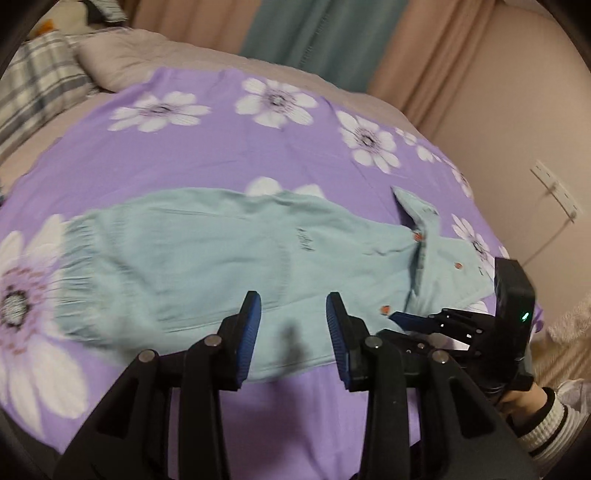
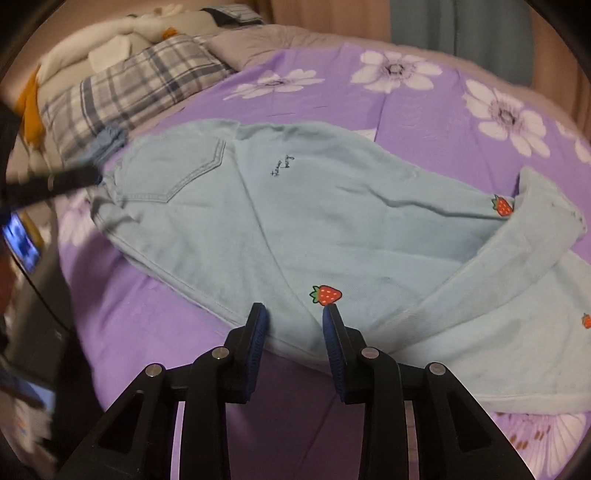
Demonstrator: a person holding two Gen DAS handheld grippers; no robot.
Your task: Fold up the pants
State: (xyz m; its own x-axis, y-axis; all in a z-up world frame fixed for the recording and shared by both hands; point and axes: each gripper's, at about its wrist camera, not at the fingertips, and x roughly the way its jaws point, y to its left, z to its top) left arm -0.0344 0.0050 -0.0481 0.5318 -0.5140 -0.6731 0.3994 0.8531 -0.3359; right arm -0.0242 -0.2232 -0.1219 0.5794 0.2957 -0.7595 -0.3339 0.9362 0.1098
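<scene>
- The left gripper [image 1: 293, 321] is released, its blue-padded fingers [image 1: 251, 332] spread with nothing between them, hovering over the near edge of the pants [image 1: 221, 258].
- The right gripper [image 2: 293, 325] is likewise released and holds nothing; its fingertips sit just above the near hem of the pants [image 2: 295, 221], close to a strawberry patch [image 2: 327, 294].
- In the left wrist view the right gripper [image 1: 417, 321] shows at the right, low over the leg end, with a sleeved hand [image 1: 524, 402] behind it.
- The pants are light blue and lie flat on the bed [image 2: 424, 122], on a purple sheet with white flowers [image 1: 159, 110].
- The waistband [image 1: 74, 266] lies toward the left gripper's side; a back pocket [image 2: 177, 170] and small dark lettering [image 2: 282, 166] show on the cloth.
- At the leg end one leg [image 2: 524, 243] is turned back, lying across the other.
- A second strawberry patch [image 2: 502, 205] sits beside that turned-back part.
- Beyond the pants lie a plaid pillow [image 2: 129, 96] and a plain pillow [image 1: 122, 62]; curtains [image 1: 314, 33] hang behind the bed.
</scene>
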